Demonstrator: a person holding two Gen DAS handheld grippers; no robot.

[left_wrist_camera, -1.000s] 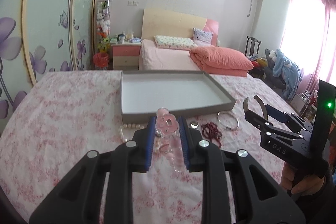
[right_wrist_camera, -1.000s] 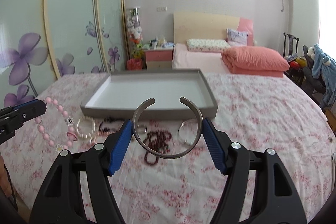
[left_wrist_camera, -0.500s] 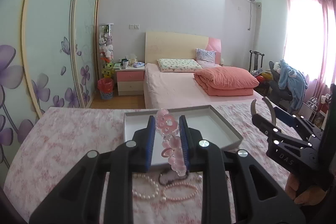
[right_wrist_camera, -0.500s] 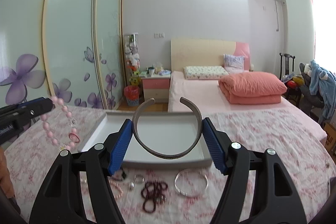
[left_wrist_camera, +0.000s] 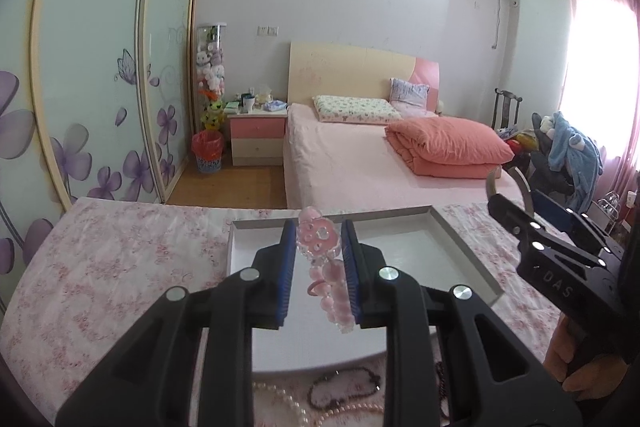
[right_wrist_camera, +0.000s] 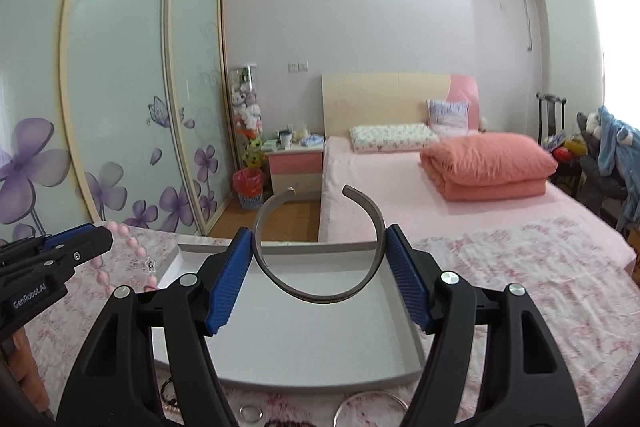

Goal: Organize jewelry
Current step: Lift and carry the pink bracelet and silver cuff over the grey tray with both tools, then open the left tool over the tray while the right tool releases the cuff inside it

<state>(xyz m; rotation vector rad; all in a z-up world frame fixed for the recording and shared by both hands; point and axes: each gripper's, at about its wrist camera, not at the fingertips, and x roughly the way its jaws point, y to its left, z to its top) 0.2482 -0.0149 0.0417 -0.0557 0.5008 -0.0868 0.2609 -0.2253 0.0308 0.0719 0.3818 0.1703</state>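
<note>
My left gripper (left_wrist_camera: 318, 247) is shut on a pink bead bracelet (left_wrist_camera: 320, 247) and holds it above the grey tray (left_wrist_camera: 468, 255). The bracelet dangles from that gripper in the right wrist view (right_wrist_camera: 136, 255). My right gripper (right_wrist_camera: 318, 259) is shut on an open silver cuff bangle (right_wrist_camera: 320, 291) and holds it over the tray (right_wrist_camera: 320, 379). The right gripper also shows at the right of the left wrist view (left_wrist_camera: 516, 223). The tray's inside looks empty.
Loose jewelry lies on the floral tablecloth in front of the tray: pearl strands (left_wrist_camera: 288, 399), a dark bead bracelet (left_wrist_camera: 344, 391), a silver bangle (right_wrist_camera: 372, 407) and a small ring (right_wrist_camera: 251, 413). A bed (left_wrist_camera: 360, 163) stands behind the table.
Both grippers have moved forward and up from the loose jewelry to above the tray, each still holding its piece. The tray now lies directly under the fingers.
</note>
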